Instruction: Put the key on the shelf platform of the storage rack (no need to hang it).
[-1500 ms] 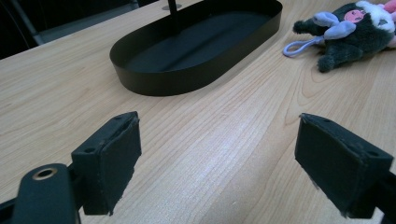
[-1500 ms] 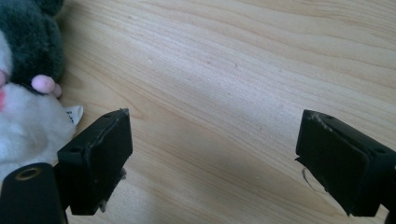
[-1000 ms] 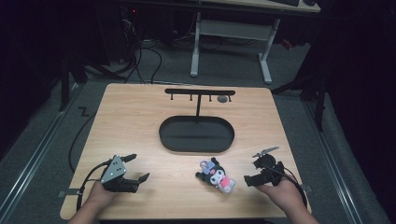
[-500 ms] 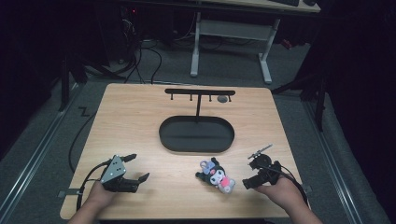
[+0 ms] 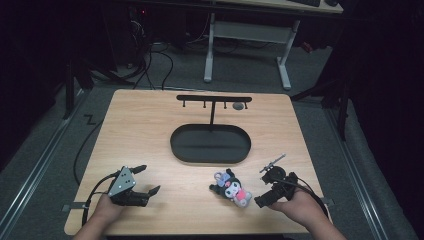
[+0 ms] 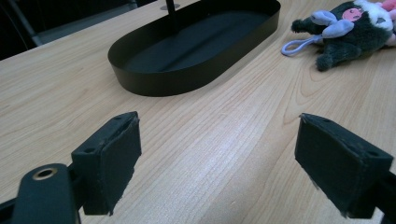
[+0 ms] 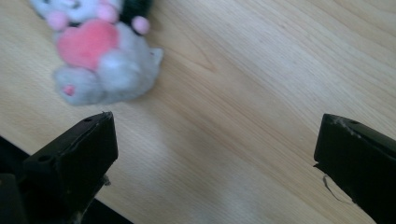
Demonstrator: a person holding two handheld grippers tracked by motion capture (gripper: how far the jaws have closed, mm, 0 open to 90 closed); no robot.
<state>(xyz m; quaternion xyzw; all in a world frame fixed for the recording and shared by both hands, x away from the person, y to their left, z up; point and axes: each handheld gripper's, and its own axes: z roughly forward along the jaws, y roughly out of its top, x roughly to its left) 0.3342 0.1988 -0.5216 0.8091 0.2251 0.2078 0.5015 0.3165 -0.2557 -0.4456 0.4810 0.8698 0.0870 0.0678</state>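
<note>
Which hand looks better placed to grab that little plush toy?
Probably the right. The right gripper sits just beside the plush toy with jaws open, the toy close ahead in its own view. The left gripper, also open, is well across the table.

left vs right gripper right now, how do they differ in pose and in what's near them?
The left gripper sits on bare wood near the table's front left, far from the plush toy; the right gripper sits close beside that toy. The left one points toward the black oval tray; the right one's own view looks down at the plush toy and the table edge. Both are open with nothing between their jaws.
</note>
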